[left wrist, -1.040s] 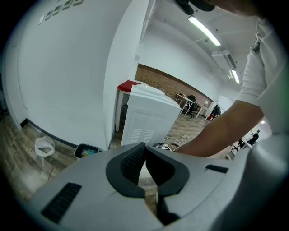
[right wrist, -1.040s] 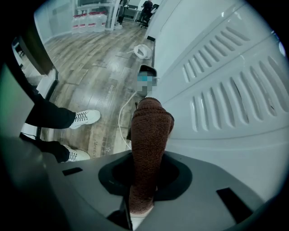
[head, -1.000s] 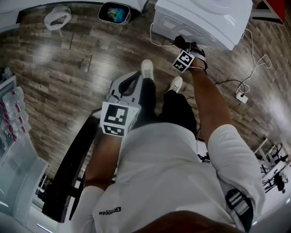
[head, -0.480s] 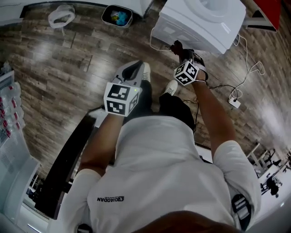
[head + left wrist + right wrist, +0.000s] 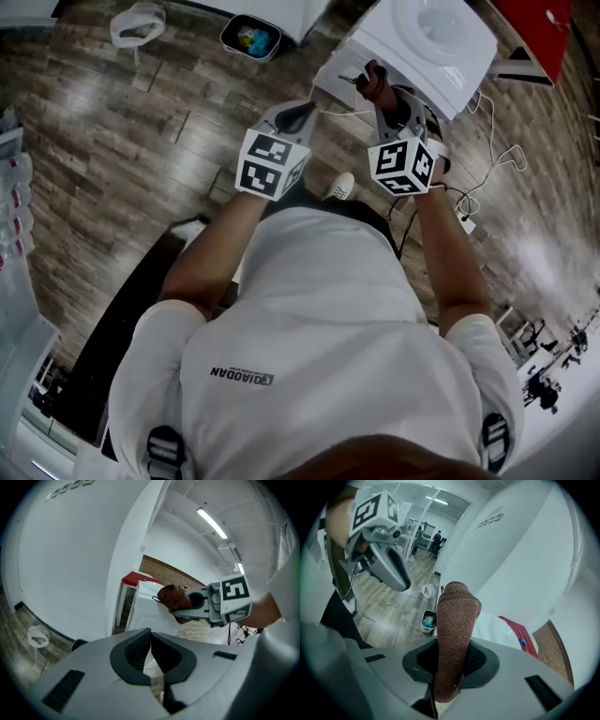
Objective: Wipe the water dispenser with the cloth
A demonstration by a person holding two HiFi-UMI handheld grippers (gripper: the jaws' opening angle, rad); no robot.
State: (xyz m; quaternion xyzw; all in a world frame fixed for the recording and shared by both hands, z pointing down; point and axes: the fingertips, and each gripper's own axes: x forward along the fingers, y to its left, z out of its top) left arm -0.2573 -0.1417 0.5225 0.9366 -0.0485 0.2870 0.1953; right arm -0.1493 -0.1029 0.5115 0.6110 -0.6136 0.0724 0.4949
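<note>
Right tongs (image 5: 377, 92): clamped on a brown knitted cloth (image 5: 368, 75). In the right gripper view the cloth (image 5: 457, 620) stands upright between the dark pads and rises well past the tips of the tongs (image 5: 453, 663).
Left tongs (image 5: 300, 112): closed, with the tips meeting and nothing between them, as the left gripper view shows (image 5: 150, 632). They are held in the air left of the right tongs, level with them.
Cloth position: upper middle of the head view, at the near left edge of the water dispenser (image 5: 427, 37). I cannot tell whether it touches the casing.
Water dispenser: a white box standing on the wood floor (image 5: 112, 141), at the top right of the head view. In the left gripper view it (image 5: 147, 609) sits centre frame, with the cloth (image 5: 173, 597) and the right tongs (image 5: 197, 609) at its upper corner.
Waste bin (image 5: 251, 37): a small bin with coloured contents, at the top of the head view, left of the dispenser. It shows again beside the cloth in the right gripper view (image 5: 427, 620).
Cable (image 5: 495, 150): white, looping on the floor right of the dispenser.
Person: in a white shirt, with one white shoe (image 5: 339, 186) visible below the tongs.
</note>
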